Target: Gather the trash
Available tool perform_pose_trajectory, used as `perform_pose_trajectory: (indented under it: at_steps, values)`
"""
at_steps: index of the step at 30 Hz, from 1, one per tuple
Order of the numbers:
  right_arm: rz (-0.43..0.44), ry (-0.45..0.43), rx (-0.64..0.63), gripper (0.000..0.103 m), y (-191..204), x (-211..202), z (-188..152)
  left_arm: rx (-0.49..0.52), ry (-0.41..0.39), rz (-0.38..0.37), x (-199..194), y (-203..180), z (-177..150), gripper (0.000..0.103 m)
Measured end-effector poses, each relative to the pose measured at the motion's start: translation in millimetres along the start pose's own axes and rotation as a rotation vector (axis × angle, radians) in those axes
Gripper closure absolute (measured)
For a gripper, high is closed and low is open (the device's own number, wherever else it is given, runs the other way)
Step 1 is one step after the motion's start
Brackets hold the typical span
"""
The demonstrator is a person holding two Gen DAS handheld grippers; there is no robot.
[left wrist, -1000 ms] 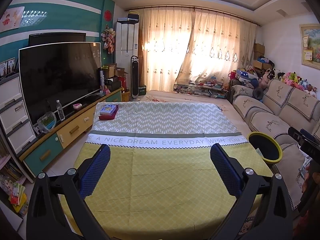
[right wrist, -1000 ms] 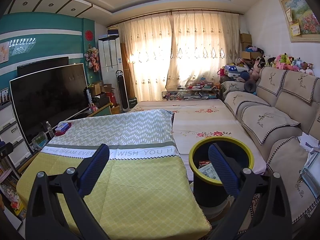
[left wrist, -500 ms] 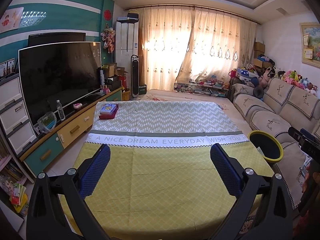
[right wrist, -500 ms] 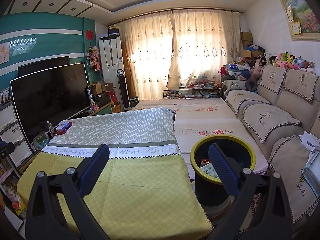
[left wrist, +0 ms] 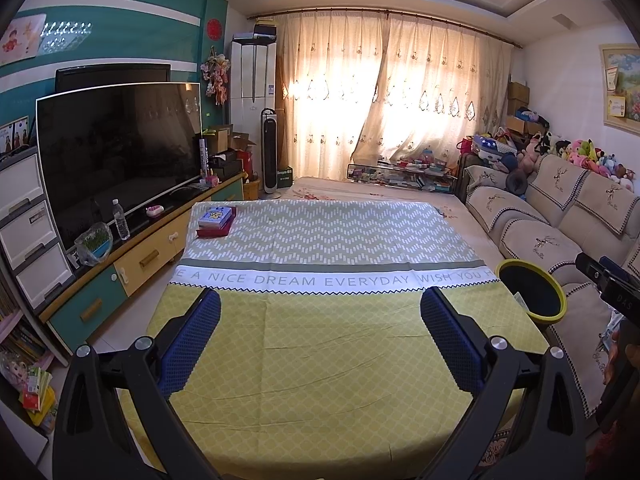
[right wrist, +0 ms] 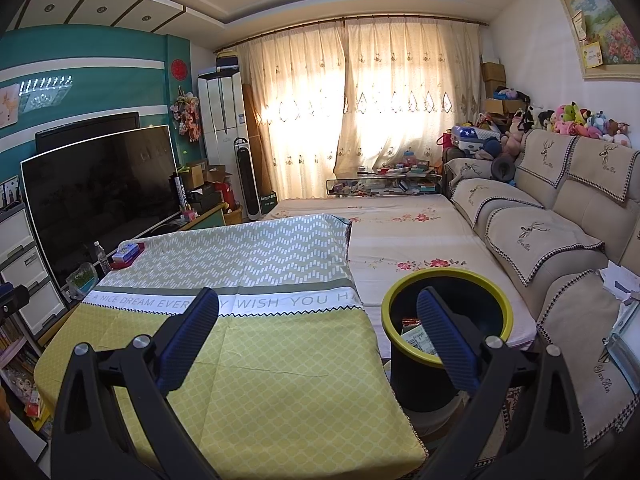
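Two grippers held wide apart over a cloth-covered table (left wrist: 320, 360), nothing between the blue pads. Filling the centre and lower half of both views: yellow-green cloth with a white lettered band across its middle, its near half bare. Along the right edge of each frame: beige sofa (right wrist: 560, 240) with plush toys lined on its back. At upper left: dark television (left wrist: 116, 148) on a low cabinet. Beside the table's right edge, at lower right of the right wrist view: black bin (right wrist: 448, 344) with a yellow rim, wrappers and paper (right wrist: 416, 334) lying inside. Right gripper (right wrist: 316, 320) spread open above the table's right edge, its right finger (right wrist: 448, 344) overlapping the bin's mouth. Left gripper (left wrist: 320, 320) likewise open, centred over the cloth, the bin well to its right at mid-right of the frame. At the table's far left corner: small stack of books (left wrist: 216, 220).
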State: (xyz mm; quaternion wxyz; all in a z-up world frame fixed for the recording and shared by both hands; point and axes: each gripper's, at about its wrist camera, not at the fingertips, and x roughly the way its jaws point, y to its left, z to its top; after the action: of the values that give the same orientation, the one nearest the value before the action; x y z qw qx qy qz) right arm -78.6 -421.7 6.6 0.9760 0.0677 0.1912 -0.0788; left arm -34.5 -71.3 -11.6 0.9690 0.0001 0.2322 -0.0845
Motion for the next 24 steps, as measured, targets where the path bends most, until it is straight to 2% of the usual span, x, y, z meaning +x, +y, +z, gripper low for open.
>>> perform_pose_trajectory:
  at_steps: [24]
  values:
    - [0.004,0.007,0.003,0.008,-0.3,3.4,-4.1,0.001,0.010,-0.007,5.8,0.2,-0.7,0.005]
